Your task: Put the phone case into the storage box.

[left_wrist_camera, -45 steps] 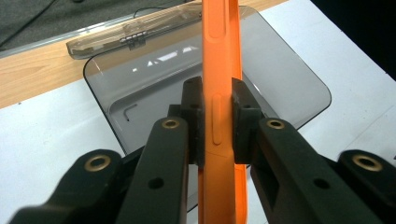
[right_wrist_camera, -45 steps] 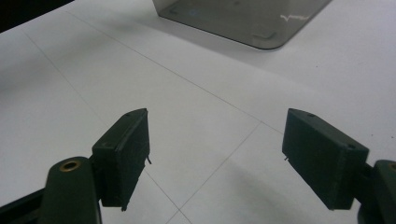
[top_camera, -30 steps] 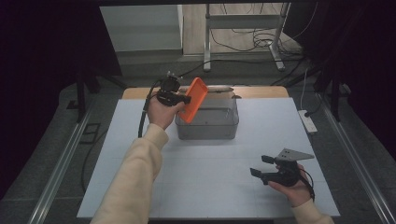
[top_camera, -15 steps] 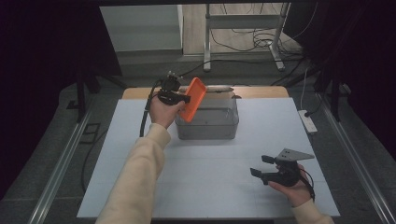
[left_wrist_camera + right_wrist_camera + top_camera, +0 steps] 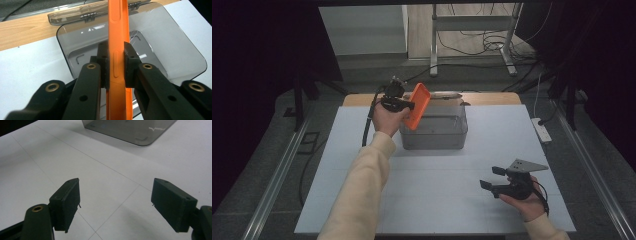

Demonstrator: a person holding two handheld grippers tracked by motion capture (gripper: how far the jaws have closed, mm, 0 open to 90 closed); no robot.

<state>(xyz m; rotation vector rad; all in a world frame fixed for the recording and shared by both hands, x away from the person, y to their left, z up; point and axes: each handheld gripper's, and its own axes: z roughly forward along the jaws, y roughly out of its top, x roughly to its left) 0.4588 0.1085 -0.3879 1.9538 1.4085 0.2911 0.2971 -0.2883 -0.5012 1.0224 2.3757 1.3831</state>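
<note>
The left gripper (image 5: 116,62) clamps the flat orange plastic case (image 5: 117,32) edge-on, directly above the open smoky-grey plastic box (image 5: 434,131), likely for dropping in. The right gripper (image 5: 491,177) rests wide open, empty.

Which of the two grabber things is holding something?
The left gripper, up by the clear grey box. Its jaws are squeezed on the orange phone case. The right gripper sits low over the white table with jaws wide apart, nothing between them.
</note>
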